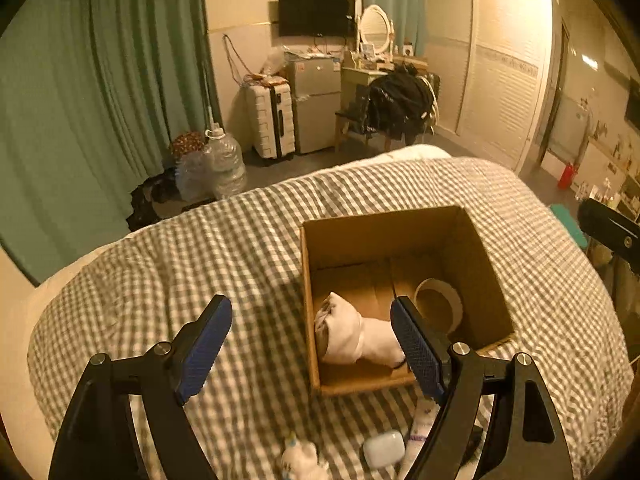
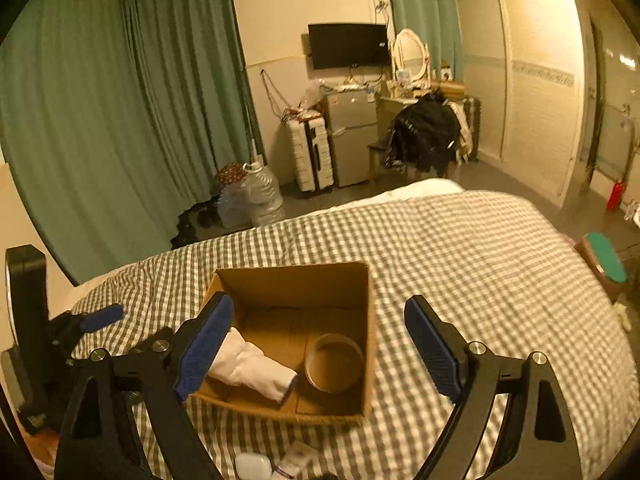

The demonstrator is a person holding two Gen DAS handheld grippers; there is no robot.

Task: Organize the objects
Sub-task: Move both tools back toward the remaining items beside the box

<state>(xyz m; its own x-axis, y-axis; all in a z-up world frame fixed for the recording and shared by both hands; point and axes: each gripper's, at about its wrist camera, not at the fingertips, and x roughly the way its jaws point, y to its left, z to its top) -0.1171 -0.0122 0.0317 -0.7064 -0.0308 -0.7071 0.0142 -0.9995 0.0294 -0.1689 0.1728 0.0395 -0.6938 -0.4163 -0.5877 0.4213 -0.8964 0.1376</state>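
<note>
Both our grippers, left gripper (image 1: 316, 350) and right gripper (image 2: 320, 354), wide open and empty. Cardboard box (image 1: 384, 226) mid-frame already holds rolled sock (image 1: 352, 336) and tape ring (image 1: 438, 306). Next: grab white case (image 1: 384, 448), bottom edge.

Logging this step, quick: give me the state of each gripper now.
left gripper: jaws open, holding nothing, above the bed beside the cardboard box.
right gripper: jaws open, holding nothing, over the box.
</note>
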